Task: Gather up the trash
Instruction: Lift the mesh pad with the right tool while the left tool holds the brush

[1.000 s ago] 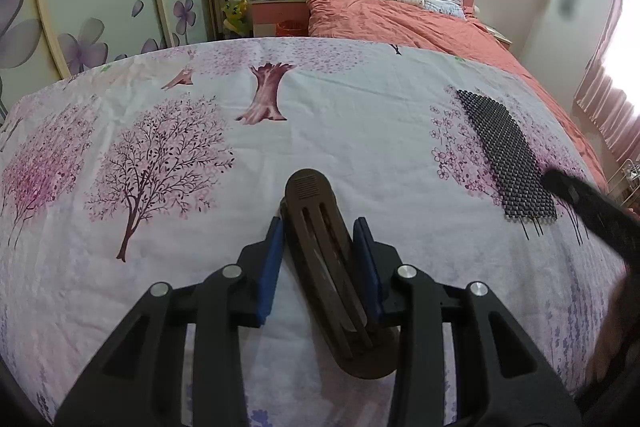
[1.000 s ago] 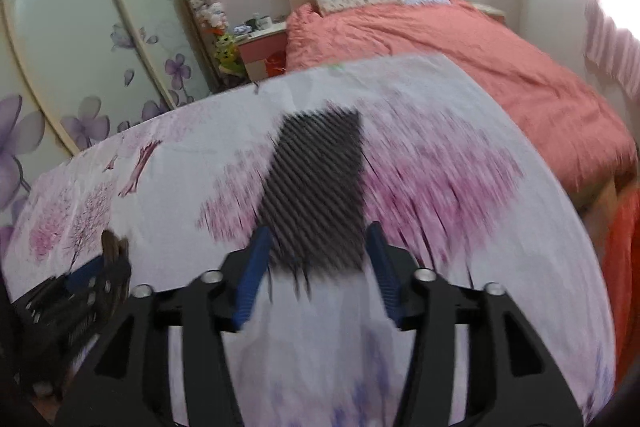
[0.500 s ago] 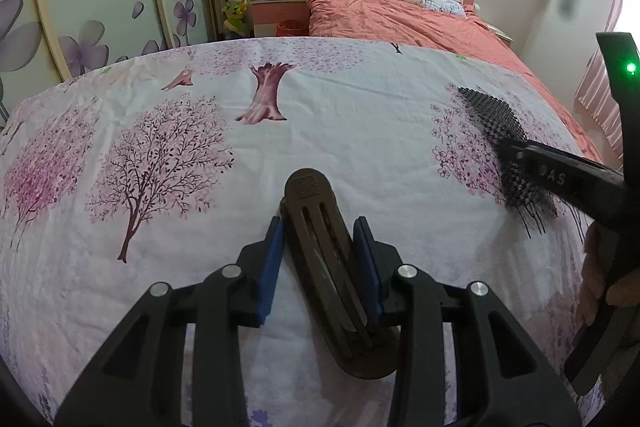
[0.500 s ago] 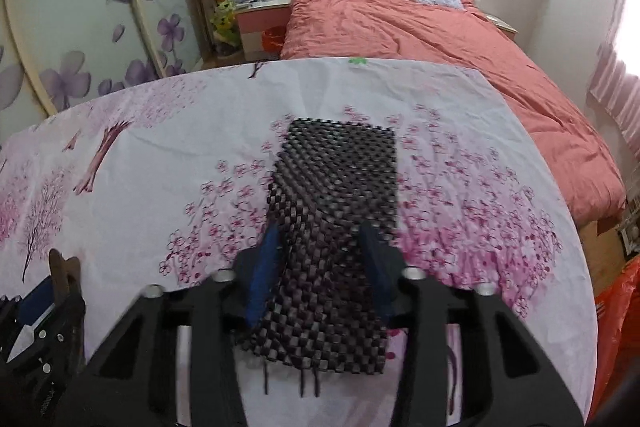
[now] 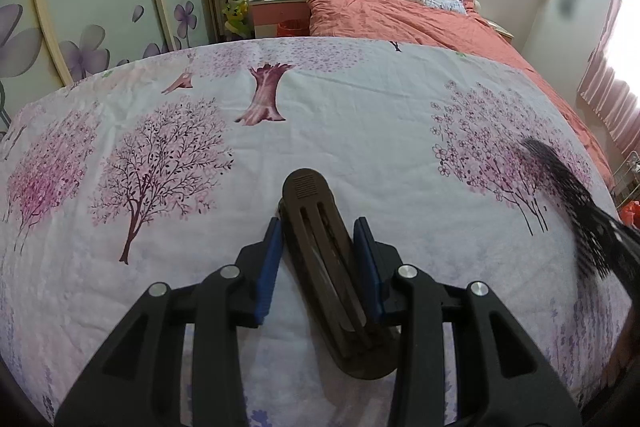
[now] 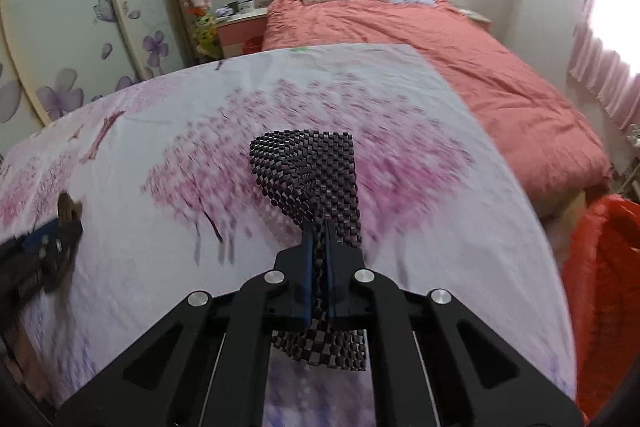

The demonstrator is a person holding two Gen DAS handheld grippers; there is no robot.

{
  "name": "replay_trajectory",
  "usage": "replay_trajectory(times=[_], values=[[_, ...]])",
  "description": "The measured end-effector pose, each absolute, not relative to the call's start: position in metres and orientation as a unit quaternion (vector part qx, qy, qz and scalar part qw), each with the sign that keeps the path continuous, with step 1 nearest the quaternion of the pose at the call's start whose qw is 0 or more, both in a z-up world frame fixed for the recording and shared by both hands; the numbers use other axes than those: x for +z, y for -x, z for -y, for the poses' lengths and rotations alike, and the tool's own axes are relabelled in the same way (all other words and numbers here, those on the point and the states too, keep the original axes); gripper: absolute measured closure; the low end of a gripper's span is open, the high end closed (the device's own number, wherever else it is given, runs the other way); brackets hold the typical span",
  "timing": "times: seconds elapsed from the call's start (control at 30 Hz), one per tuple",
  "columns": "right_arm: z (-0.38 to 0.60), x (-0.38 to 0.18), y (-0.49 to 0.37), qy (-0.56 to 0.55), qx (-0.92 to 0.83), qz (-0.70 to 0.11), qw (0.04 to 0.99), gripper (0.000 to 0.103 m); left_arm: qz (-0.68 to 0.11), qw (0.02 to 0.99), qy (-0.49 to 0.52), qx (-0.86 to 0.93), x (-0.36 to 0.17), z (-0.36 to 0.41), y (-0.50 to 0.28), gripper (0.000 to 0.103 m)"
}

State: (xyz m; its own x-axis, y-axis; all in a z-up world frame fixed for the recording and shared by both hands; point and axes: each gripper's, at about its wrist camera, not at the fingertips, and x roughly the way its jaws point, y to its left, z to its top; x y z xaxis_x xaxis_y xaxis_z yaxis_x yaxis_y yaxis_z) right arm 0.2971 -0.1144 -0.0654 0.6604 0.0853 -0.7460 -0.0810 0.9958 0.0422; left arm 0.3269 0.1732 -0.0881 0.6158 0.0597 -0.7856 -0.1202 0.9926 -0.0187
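The right tool (image 6: 316, 247) is clenched on the near end of a black mesh mat (image 6: 310, 167), whose far end droops over the flowered sheet (image 6: 400, 99); it looks light and floppy, so a bunched end grip suits. The left tool (image 5: 318, 251) grasps a stiff dark plastic clip (image 5: 320, 227) by its sides.

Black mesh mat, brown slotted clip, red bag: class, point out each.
black mesh mat (image 6: 308, 171), right wrist view, its raised woven middle
brown slotted clip (image 5: 320, 227), left wrist view, its slotted top face
red bag (image 6: 600, 267), right wrist view, its crinkled side
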Motion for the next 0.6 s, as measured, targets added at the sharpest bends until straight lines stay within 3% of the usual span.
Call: replay_trajectory(times=[0.37, 0.6], values=[[0.132, -0.073, -0.293, -0.049, 0.053, -0.422, 0.904, 0.098, -0.431, 0.898, 0.066, 0.064, -0.087, -0.170, -0.328, 0.061], [0.137, -0.075, -0.290, -0.063, 0.060, -0.422, 0.902, 0.098, -0.432, 0.896, 0.056, 0.079, -0.088, -0.169, -0.328, 0.068]])
